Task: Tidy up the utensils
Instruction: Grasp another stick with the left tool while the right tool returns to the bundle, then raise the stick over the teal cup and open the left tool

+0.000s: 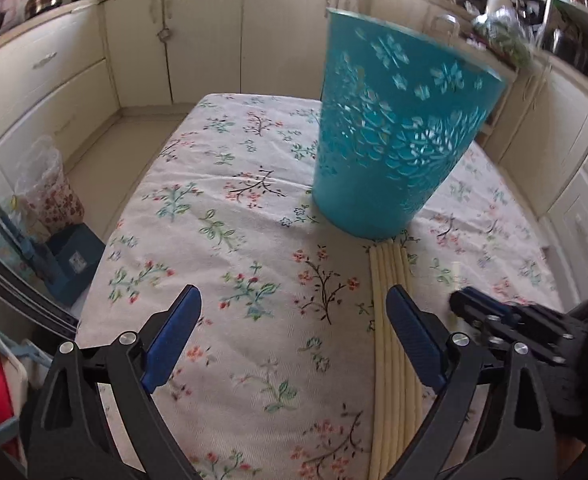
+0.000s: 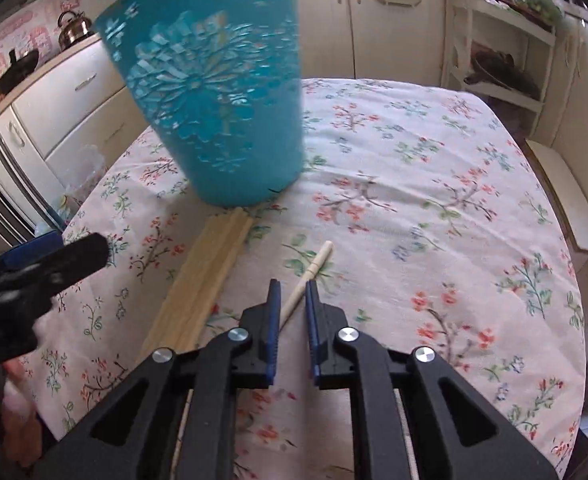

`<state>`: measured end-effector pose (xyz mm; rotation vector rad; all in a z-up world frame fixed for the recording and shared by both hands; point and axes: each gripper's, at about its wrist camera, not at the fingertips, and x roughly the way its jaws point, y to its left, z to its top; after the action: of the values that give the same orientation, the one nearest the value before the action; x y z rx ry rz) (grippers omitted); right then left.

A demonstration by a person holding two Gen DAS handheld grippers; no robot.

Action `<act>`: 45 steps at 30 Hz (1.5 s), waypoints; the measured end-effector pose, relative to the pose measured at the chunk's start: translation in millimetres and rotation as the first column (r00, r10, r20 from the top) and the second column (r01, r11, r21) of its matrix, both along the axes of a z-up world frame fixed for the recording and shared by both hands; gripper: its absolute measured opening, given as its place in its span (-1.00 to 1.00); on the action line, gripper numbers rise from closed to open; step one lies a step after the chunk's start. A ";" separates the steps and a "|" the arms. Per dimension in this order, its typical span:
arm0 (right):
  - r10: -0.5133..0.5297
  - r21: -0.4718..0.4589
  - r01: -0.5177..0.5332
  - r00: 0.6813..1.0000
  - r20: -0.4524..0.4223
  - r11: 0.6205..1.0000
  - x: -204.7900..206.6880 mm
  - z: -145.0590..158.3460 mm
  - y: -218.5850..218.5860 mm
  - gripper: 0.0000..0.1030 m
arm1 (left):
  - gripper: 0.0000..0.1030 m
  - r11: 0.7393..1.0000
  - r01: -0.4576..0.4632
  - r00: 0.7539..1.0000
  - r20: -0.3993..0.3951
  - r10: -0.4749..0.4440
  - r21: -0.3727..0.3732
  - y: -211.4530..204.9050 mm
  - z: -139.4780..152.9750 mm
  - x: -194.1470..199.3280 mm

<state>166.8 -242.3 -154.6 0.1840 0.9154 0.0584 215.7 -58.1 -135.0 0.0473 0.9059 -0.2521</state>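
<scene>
Your right tongs (image 2: 293, 294) are nearly closed around a single pale chopstick (image 2: 312, 270); the pads look to be on it or just short of contact, and you cannot tell which. It is angled up off the floral cloth, tip toward the teal holder (image 2: 214, 92), which suits a lift into that cup.

Your left tongs (image 1: 294, 320) are spread wide and hold nothing. They hover low over the surface (image 1: 230, 200), the right pad just over the bundle of chopsticks (image 1: 390, 280).

That bundle lies flat and side by side, its far ends touching or just at the holder's base, likely staged there for short carries.

The cut-out holder stands upright on the cloth.

No brand, label or legible writing shows on any task item.
</scene>
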 end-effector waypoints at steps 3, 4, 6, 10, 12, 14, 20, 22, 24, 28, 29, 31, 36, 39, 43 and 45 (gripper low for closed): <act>-0.014 0.067 0.014 1.000 -0.001 0.998 -3.5 -1.4 -13.0 -0.75 | 0.74 0.997 0.021 1.000 -0.009 -0.020 0.070 -18.7 -9.9 10.5; -0.016 0.081 0.016 1.000 0.000 0.997 -4.1 -1.8 -15.1 -0.75 | 0.74 0.995 0.018 1.000 -0.019 -0.016 0.095 -23.8 -14.4 14.0; -0.018 0.097 0.017 1.000 0.002 0.995 -4.6 -2.5 -16.0 -0.75 | 0.74 0.994 0.019 0.999 -0.038 -0.015 0.106 -27.5 -19.5 18.5; -0.019 0.121 0.019 1.000 0.004 0.992 -3.9 -1.7 -17.4 -0.75 | 0.74 0.990 0.018 0.999 -0.050 -0.011 0.141 -34.3 -25.8 22.0; -0.020 0.133 0.020 1.000 0.004 0.991 -3.6 -2.2 -18.6 -0.75 | 0.74 0.989 0.025 0.998 -0.057 -0.016 0.148 -36.8 -28.4 23.1; -0.021 0.139 0.020 1.000 0.005 0.990 -4.3 -1.9 -19.6 -0.75 | 0.74 0.988 0.029 0.998 -0.051 -0.021 0.154 -39.2 -28.9 23.2; -0.021 0.149 0.020 1.000 0.005 0.989 -6.1 -2.6 -21.7 -0.75 | 0.74 0.980 0.032 0.998 -0.060 -0.021 0.194 -43.9 -32.4 27.9; -0.021 0.151 0.020 1.000 0.005 0.988 -6.3 -2.9 -22.0 -0.75 | 0.74 0.981 0.030 0.998 -0.058 -0.019 0.192 -43.2 -30.9 27.1; -0.019 0.150 0.018 1.000 0.004 0.988 -5.7 -3.2 -22.2 -0.75 | 0.67 0.981 0.037 0.998 -0.056 -0.026 0.191 -42.4 -30.3 27.4; -0.005 0.125 0.004 1.000 0.000 0.992 -2.2 -3.0 -17.3 -0.75 | 0.13 0.984 0.101 0.993 -0.070 -0.091 0.144 -45.5 -28.4 29.0; 0.007 0.116 -0.007 1.000 -0.001 0.993 -0.7 -2.6 -14.9 -0.75 | -0.11 0.983 0.133 0.989 -0.079 -0.123 0.127 -47.0 -27.3 28.7; 0.037 0.095 -0.037 0.999 -0.005 0.995 3.1 -1.8 -9.2 -0.75 | -0.40 0.976 0.197 0.978 -0.082 -0.190 0.095 -49.2 -24.1 27.2; 0.157 0.037 -0.155 0.987 -0.040 0.987 16.0 1.5 5.3 -0.75 | -0.84 0.981 0.195 0.974 -0.116 -0.193 0.006 -26.3 -21.4 39.5; 0.175 0.020 -0.174 0.982 -0.070 0.985 20.7 1.4 3.9 -0.75 | -0.87 0.986 0.159 0.976 -0.147 -0.163 -0.042 -12.1 -22.0 44.7; 0.137 0.056 -0.133 0.986 -0.091 0.990 22.9 -0.9 0.7 -0.75 | -0.87 0.991 0.131 0.977 -0.170 -0.130 -0.006 -15.9 -22.6 48.9; 0.152 0.070 -0.146 0.984 -0.091 0.987 22.6 -2.7 3.5 -0.75 | -0.87 0.990 0.138 0.980 -0.150 -0.131 0.040 -21.0 -24.7 50.6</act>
<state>189.4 -238.8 -157.3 0.1779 1.0229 0.2189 266.3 -79.0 -159.7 0.1379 1.0578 -0.3625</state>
